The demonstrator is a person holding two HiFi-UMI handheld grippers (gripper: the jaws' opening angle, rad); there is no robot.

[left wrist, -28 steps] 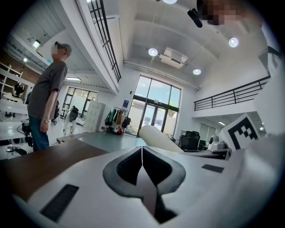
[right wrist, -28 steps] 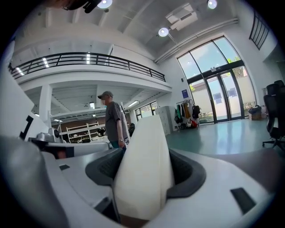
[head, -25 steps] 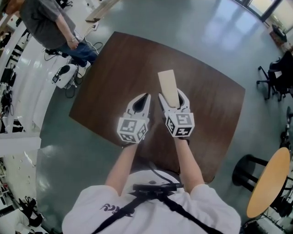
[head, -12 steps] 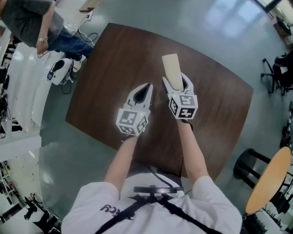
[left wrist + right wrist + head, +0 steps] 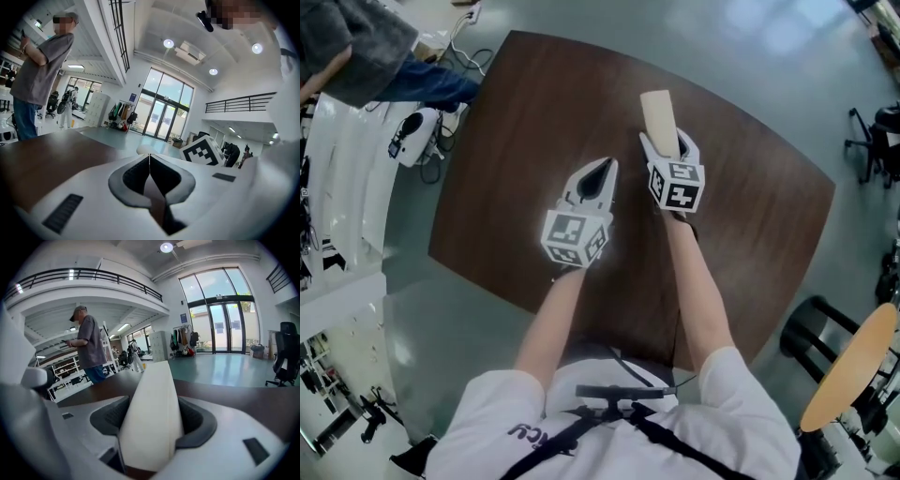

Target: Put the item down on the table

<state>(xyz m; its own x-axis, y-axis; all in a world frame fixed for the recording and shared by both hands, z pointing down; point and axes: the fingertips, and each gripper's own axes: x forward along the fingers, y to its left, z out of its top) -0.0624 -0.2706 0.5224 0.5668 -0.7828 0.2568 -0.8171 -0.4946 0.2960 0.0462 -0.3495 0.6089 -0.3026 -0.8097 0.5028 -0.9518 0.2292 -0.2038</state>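
Observation:
A flat cream-coloured slab (image 5: 660, 120) sticks forward out of my right gripper (image 5: 667, 147), which is shut on its near end; the slab (image 5: 154, 408) fills the middle of the right gripper view, clamped between the dark pads. It hangs over the far middle of the dark brown table (image 5: 516, 122). My left gripper (image 5: 602, 169) is beside it on the left, a little nearer to me, shut with its tips together and nothing between them (image 5: 149, 157).
A person in a grey shirt (image 5: 356, 47) stands at the table's far left corner, near white equipment and cables (image 5: 417, 131). A black stool (image 5: 811, 328) and a round wooden tabletop (image 5: 848, 375) are at the right. Office chairs (image 5: 881, 141) stand further right.
Both grippers have moved forward over the table, the right one further, carrying the slab toward the far edge. The left gripper stays shut and empty.

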